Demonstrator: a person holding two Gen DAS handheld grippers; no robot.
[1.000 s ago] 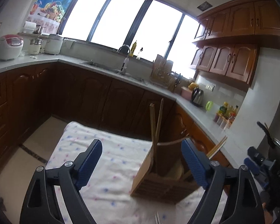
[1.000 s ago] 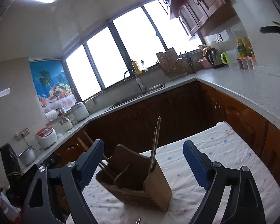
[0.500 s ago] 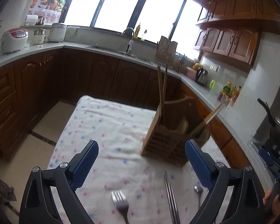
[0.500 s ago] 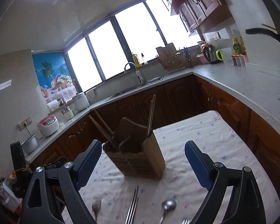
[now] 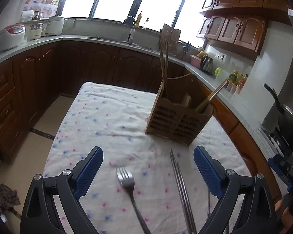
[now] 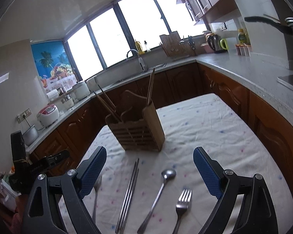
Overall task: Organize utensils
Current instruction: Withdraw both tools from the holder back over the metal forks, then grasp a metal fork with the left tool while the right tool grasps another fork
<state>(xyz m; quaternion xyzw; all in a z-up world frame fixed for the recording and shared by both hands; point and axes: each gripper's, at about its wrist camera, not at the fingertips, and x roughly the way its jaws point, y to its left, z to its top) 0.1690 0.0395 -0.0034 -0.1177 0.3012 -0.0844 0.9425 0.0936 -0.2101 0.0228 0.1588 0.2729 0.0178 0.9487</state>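
A slatted wooden utensil holder stands on the cloth-covered table with wooden chopsticks upright in it. Loose metal pieces lie in front of it. In the left wrist view a fork and a pair of steel chopsticks lie under my open left gripper. In the right wrist view steel chopsticks, a spoon and a fork lie between the fingers of my open right gripper; another fork lies at the left finger. Neither gripper holds anything.
Dark wooden cabinets and a grey counter wrap around the table, with a sink, a kettle, rice cookers and a black pan. The table drops to floor on the left.
Both grippers have pulled back from the holder and tilted down. The holder now stands farther off, and the loose forks, spoon and steel chopsticks have come into view.
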